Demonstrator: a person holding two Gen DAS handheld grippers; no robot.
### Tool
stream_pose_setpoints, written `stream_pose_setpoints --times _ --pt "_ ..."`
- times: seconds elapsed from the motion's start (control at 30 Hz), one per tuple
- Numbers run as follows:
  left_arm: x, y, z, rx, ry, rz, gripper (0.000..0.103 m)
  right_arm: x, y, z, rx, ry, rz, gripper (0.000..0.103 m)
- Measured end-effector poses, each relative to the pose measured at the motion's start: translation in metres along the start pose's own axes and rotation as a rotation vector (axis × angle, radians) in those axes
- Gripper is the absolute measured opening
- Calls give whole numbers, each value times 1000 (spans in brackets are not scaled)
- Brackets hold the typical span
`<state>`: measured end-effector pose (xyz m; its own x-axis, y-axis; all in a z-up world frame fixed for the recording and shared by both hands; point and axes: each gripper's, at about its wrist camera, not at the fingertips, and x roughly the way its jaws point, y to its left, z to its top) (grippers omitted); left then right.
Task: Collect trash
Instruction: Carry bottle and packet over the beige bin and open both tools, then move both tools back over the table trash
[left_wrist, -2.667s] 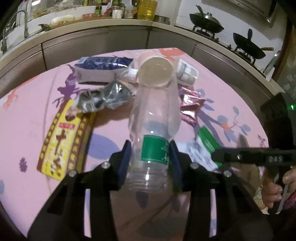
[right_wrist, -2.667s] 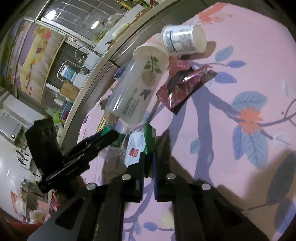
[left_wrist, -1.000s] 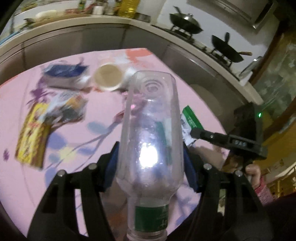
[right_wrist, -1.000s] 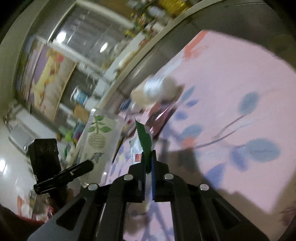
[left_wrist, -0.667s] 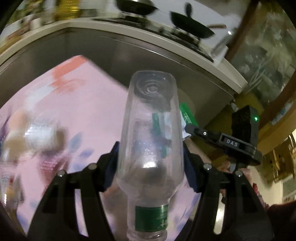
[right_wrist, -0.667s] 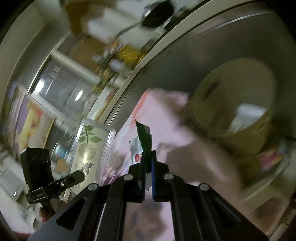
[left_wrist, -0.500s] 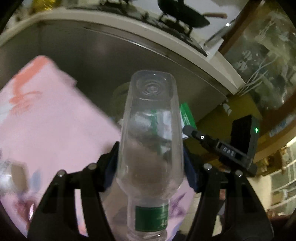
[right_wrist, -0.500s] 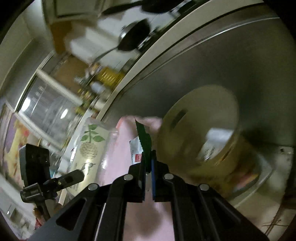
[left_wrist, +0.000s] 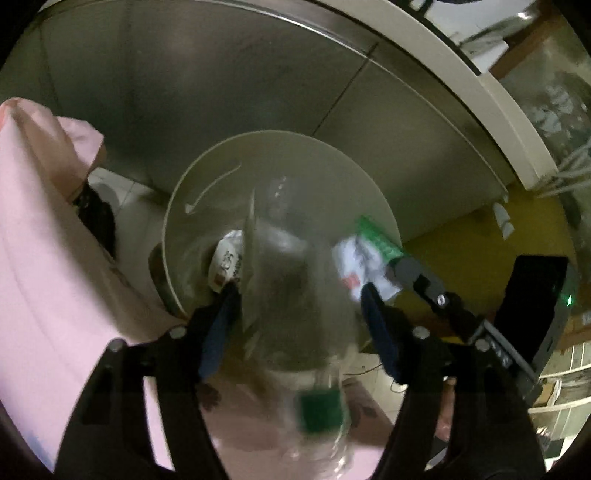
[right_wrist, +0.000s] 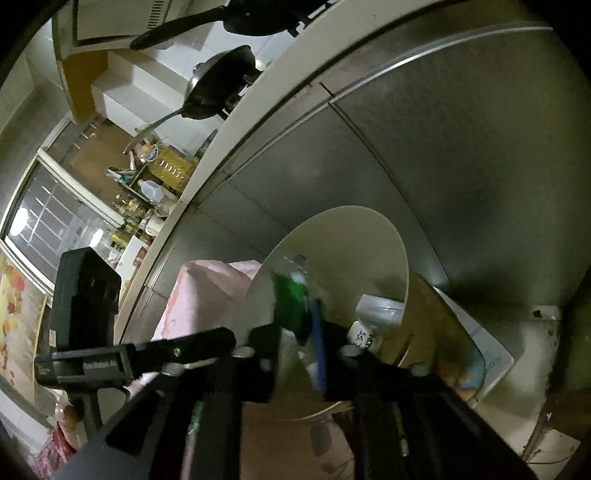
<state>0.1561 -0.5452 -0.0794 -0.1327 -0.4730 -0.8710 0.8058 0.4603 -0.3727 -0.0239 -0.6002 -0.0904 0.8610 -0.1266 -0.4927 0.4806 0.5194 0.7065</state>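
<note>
The bottle (left_wrist: 291, 295) was clear, glossy plastic with a green paper-like label. The bin (left_wrist: 207, 177) looked smooth, matt cream plastic — inside it lay a white printed carton (left_wrist: 225, 262) of coated paper. The wrapper (left_wrist: 369, 251) was thin, shiny film, green and white. Cabinet fronts (left_wrist: 221, 81) were brushed metal, dull-sheened. The tablecloth (left_wrist: 44, 236) was soft pink cloth — matt. The gripper fingers (left_wrist: 380, 332) were matt black plastic with blue pads.

No legible text anywhere.
</note>
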Motion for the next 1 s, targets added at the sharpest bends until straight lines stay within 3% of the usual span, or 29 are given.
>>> stream_pose_setpoints --times 0.03,0.07,0.27,0.4,0.53,0.7,1.0 --pt "-2 2 1 -4 -5 0 68 -1 -2 1 1 -6 -3 44" --pt "-4 1 2 -6 -11 -3 68 -2 -2 0 -1 -18 -6 49" --pt "-37 -5 -9 19 -86 -12 68 -13 1 1 -1 -52 6 49" --pt "-67 -6 -33 33 -150 -22 68 -22 11 -1 -7 -55 29 49" --pt "-94 2 -75 19 -191 -21 68 -32 30 -5 -31 -61 60 49" --pt "-127 22 -137 18 -240 57 68 -38 57 -19 -56 -41 108 49" --pt "-192 89 -272 -91 -311 180 68 -20 126 -66 -136 89 205 49"
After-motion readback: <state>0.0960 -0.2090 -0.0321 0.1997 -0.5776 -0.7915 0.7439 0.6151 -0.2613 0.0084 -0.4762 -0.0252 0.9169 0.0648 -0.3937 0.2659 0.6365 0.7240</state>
